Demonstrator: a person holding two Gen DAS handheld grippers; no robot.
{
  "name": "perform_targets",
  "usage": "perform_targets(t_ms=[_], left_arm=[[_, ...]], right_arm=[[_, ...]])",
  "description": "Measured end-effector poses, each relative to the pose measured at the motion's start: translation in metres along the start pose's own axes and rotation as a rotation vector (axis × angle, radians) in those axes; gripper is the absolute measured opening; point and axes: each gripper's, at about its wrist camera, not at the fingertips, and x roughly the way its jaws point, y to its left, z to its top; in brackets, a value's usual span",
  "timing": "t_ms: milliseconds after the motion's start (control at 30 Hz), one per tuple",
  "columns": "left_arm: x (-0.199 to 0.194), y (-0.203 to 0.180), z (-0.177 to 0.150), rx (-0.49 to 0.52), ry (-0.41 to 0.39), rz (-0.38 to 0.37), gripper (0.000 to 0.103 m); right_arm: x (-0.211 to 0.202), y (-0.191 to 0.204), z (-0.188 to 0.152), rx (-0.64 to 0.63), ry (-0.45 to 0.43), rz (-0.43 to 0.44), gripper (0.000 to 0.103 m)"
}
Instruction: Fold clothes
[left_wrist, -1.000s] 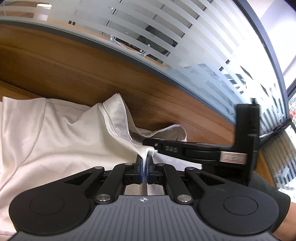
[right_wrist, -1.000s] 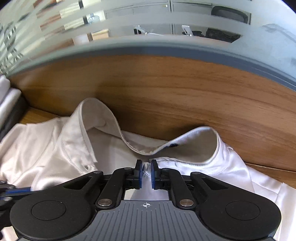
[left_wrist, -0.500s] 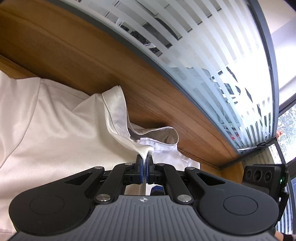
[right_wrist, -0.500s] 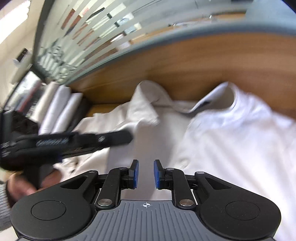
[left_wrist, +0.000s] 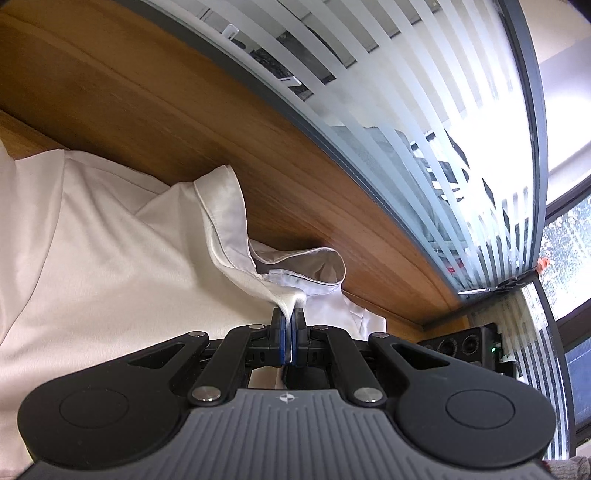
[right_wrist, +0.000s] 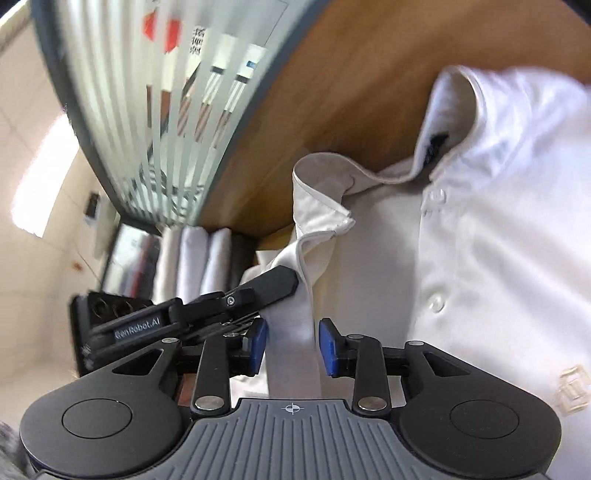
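A white collared shirt (left_wrist: 110, 258) lies on the wooden table, its collar (left_wrist: 229, 221) toward the wooden back panel. My left gripper (left_wrist: 290, 325) is shut on the shirt's front edge just below the collar and lifts it slightly. In the right wrist view the shirt (right_wrist: 480, 240) shows its button placket (right_wrist: 436, 302) and collar (right_wrist: 332, 192). My right gripper (right_wrist: 291, 343) is open, its blue pads either side of a strip of the shirt's front edge without touching. The left gripper (right_wrist: 277, 284) shows there too, pinching the same edge.
A wooden back panel (left_wrist: 147, 110) with frosted striped glass (left_wrist: 406, 110) above runs behind the shirt. Folded white cloths (right_wrist: 199, 258) stand stacked at the table's left end. A black camera unit (left_wrist: 465, 347) sits at the right.
My right gripper let go of the collar, opened wide and swung left toward the left gripper. The left gripper keeps its hold and has barely moved.
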Motion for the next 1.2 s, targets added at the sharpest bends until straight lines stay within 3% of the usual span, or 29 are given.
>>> perform_targets(t_ms=[100,200,433,500,567,667,833,1067,1200], left_arm=[[0.002,0.000,0.000,0.003,0.001,0.004,0.003],[0.003,-0.001,-0.001,0.006,0.001,0.007,0.003],[0.010,-0.006,0.001,0.033,-0.002,0.073,0.010],[0.009,-0.006,0.003,0.038,-0.012,0.103,0.025],[0.002,-0.007,0.005,0.052,-0.036,0.116,0.055],[-0.012,-0.008,0.007,0.086,-0.062,0.133,0.067],[-0.026,0.002,-0.002,0.167,-0.030,0.281,0.067],[-0.040,0.017,-0.024,0.231,-0.015,0.452,0.066],[-0.044,0.021,-0.030,0.235,-0.020,0.496,0.063]], right_arm=[[0.000,-0.002,-0.001,0.031,-0.005,0.025,0.018],[-0.005,0.006,-0.001,0.020,-0.016,-0.013,0.010],[-0.006,0.043,0.001,-0.140,-0.004,-0.259,0.005],[0.000,0.046,0.001,-0.173,0.011,-0.356,0.005],[0.007,0.045,0.002,-0.194,0.027,-0.451,0.005],[0.016,0.044,-0.001,-0.226,0.047,-0.540,0.005],[0.019,0.054,0.000,-0.351,0.053,-0.643,0.012],[0.015,0.057,0.029,-0.430,0.011,-0.671,0.012],[0.030,0.061,0.043,-0.525,0.045,-0.670,0.012]])
